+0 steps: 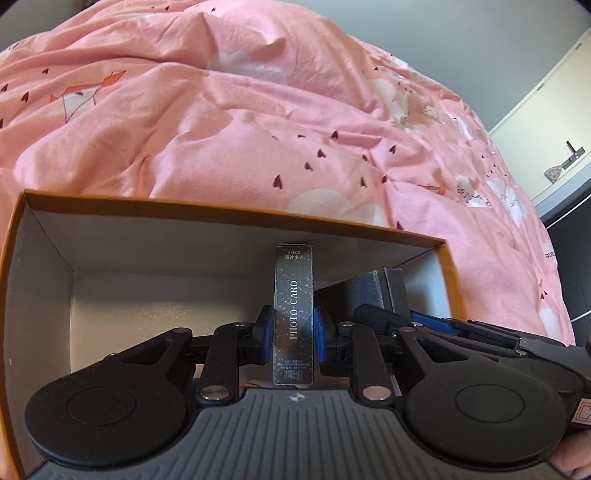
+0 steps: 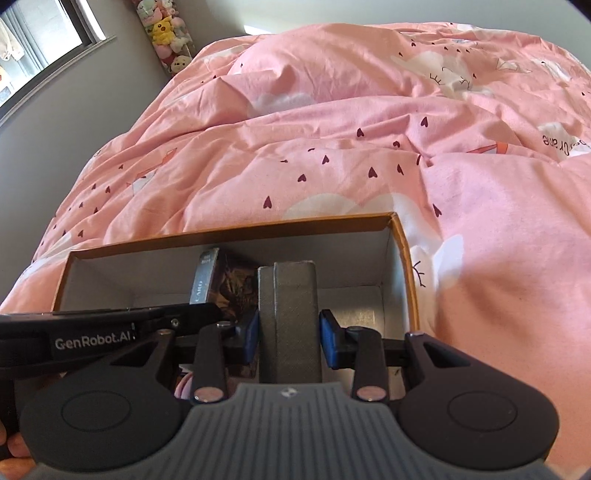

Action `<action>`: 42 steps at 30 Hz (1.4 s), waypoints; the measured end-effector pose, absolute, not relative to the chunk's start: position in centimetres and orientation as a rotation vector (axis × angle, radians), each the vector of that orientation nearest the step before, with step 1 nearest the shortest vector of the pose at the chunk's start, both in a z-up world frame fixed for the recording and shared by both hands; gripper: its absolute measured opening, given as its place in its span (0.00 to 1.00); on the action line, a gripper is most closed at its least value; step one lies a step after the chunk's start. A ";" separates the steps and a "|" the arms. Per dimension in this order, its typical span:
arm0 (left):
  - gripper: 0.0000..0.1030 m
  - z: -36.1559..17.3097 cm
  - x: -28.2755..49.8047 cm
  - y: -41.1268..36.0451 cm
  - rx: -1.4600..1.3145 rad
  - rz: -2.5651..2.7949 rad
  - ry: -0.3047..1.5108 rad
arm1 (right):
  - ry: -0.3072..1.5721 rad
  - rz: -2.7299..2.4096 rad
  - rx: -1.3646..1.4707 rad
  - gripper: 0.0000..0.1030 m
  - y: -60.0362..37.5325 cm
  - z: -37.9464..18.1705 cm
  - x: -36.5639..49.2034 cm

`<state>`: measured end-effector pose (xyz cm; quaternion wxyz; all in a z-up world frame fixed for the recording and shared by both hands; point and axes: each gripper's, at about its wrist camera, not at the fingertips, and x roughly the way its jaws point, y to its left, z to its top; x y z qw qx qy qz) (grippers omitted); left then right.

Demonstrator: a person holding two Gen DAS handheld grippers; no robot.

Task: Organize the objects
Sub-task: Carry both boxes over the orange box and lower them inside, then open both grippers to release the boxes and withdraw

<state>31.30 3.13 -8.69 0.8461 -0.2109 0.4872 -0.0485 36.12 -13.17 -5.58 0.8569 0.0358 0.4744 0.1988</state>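
An open cardboard box with orange rim (image 1: 236, 212) (image 2: 229, 229) and white inside lies on the pink bed. My left gripper (image 1: 293, 332) is shut on a slim dark "PHOTO CARD" box (image 1: 293, 295), held upright over the box's inside. My right gripper (image 2: 288, 336) is shut on a grey lidded box (image 2: 293, 314), also over the cardboard box, at its right part. In the right wrist view the photo card box (image 2: 207, 273) and the left gripper's black body (image 2: 110, 325) show at the left. In the left wrist view the grey box (image 1: 369, 291) shows at the right.
A pink duvet (image 1: 258, 122) (image 2: 369, 129) with small hearts surrounds the box on every side. Plush toys (image 2: 166, 33) are stacked by a window at the far left. A pale cabinet (image 1: 554, 110) stands at the right. The box's left half has bare white floor (image 1: 147, 295).
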 end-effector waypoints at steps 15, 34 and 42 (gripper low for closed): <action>0.25 -11.2 31.7 5.2 -0.635 -0.109 1.062 | 1.073 0.412 0.221 0.37 -13.7 -7.7 37.7; 0.31 -8.7 30.5 5.3 -0.639 -0.141 1.053 | 1.069 0.451 0.159 0.45 -13.9 -6.2 36.9; 0.54 -6.1 27.1 3.1 -0.500 -0.134 1.104 | 1.053 0.524 -0.058 0.32 -13.9 -3.3 33.5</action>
